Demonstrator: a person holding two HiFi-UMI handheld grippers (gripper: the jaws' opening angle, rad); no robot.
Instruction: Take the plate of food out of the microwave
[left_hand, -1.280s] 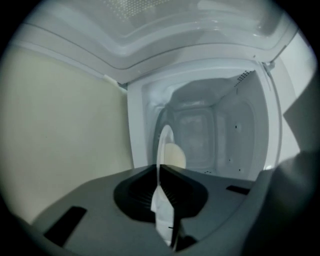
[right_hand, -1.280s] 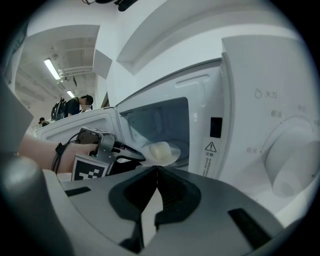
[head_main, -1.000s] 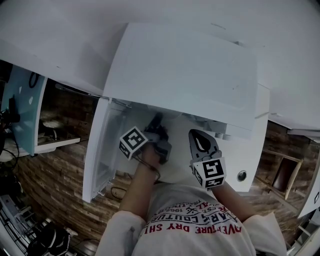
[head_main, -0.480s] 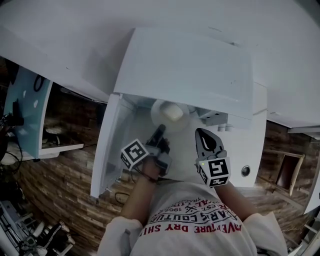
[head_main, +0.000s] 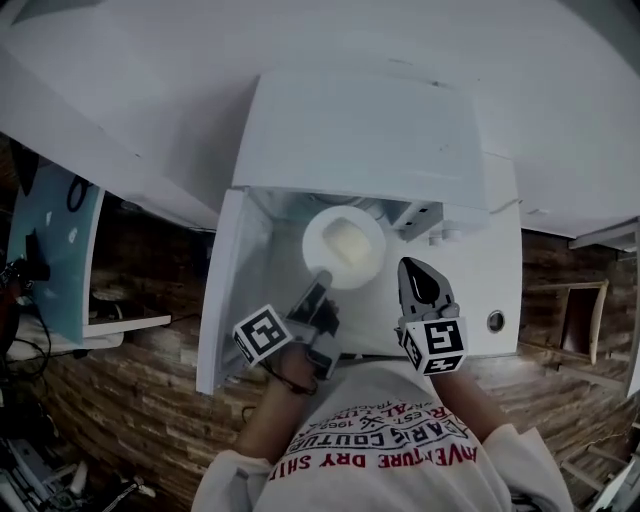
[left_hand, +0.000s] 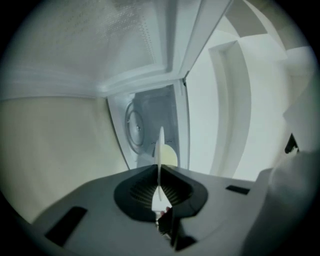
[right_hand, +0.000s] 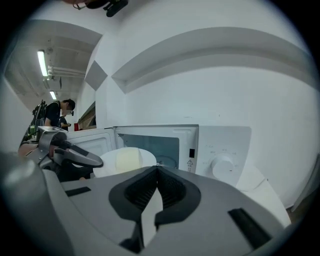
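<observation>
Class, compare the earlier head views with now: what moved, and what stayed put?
The left gripper, shut on the rim of the plate, has drawn it out of the microwave toward the person. The right gripper stays shut and empty beside it; the door stays open.

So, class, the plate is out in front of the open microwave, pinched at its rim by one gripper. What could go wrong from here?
1. The left gripper grips the plate only at its near rim, so the plate may tip or slip and the food could slide off.
2. The right gripper is shut and empty, giving no support.
3. The open door stands close on the left; a swing that way might knock the plate.
</observation>
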